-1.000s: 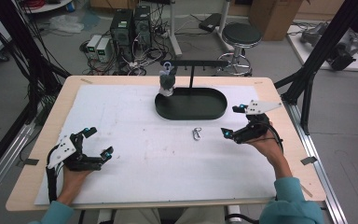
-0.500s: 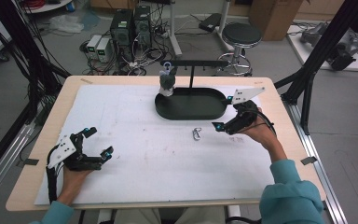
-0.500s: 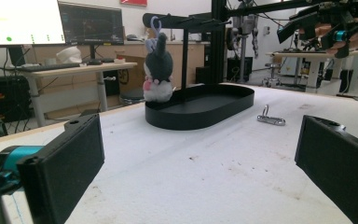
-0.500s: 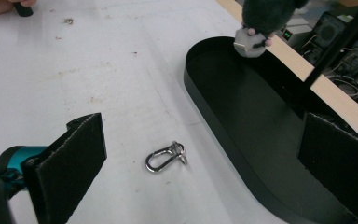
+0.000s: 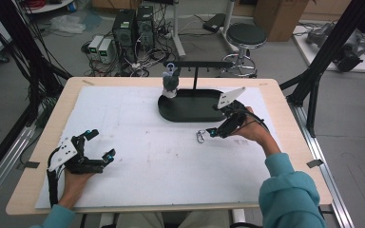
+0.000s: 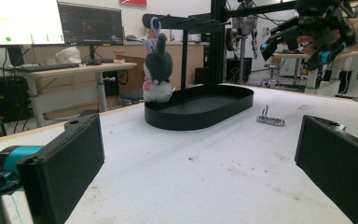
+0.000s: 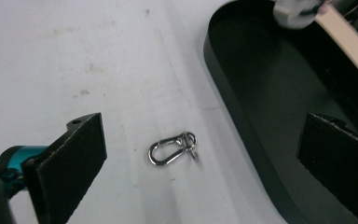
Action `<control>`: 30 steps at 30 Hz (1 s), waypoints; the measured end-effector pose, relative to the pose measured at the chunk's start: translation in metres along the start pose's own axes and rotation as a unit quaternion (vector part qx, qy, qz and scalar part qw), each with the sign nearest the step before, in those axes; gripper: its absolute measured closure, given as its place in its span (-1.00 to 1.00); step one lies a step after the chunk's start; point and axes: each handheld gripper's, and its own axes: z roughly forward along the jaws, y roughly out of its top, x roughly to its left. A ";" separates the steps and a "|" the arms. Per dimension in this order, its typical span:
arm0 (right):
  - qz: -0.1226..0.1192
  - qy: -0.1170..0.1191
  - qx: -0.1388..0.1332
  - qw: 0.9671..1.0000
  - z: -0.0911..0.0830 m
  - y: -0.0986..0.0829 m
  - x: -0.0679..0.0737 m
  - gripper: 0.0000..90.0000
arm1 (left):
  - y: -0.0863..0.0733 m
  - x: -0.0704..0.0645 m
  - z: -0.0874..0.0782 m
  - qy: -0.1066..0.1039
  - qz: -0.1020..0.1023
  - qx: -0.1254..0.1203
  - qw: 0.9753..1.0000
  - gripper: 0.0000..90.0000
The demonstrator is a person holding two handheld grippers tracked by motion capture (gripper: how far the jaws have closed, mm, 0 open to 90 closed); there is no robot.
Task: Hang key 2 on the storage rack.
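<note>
While the right gripper (image 7: 200,154) hangs with jaws spread wide, the metal clip (image 7: 173,148) lies flat between them, ungrasped.

Just beyond the right-hand jaw runs the rim of the black tray (image 7: 233,93); farther off, its stand already carries a plush keychain (image 5: 170,83). The left gripper (image 5: 97,147), jaws also released and empty, rests well apart from the clip. By my reading the pickup has not yet begun: closing, lifting and hanging all remain.

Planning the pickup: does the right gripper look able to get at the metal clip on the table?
Probably yes. The right gripper hangs open just beside the clip, which lies alone on the white mat, clear of the black tray.
</note>
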 end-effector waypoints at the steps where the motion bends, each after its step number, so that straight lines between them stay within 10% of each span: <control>1: 0.001 0.003 0.007 1.000 0.003 0.000 0.000 -0.98 | 0.000 0.000 0.000 0.000 0.000 0.000 1.000 -0.96; 24: -0.012 0.029 0.085 0.996 0.053 -0.008 -0.003 -0.88 | 0.000 0.000 0.000 0.001 0.000 0.001 1.000 -0.96; 30: -0.007 0.044 0.101 0.994 0.056 -0.011 -0.005 -0.60 | 0.000 0.000 0.000 0.002 0.000 0.001 1.000 -0.96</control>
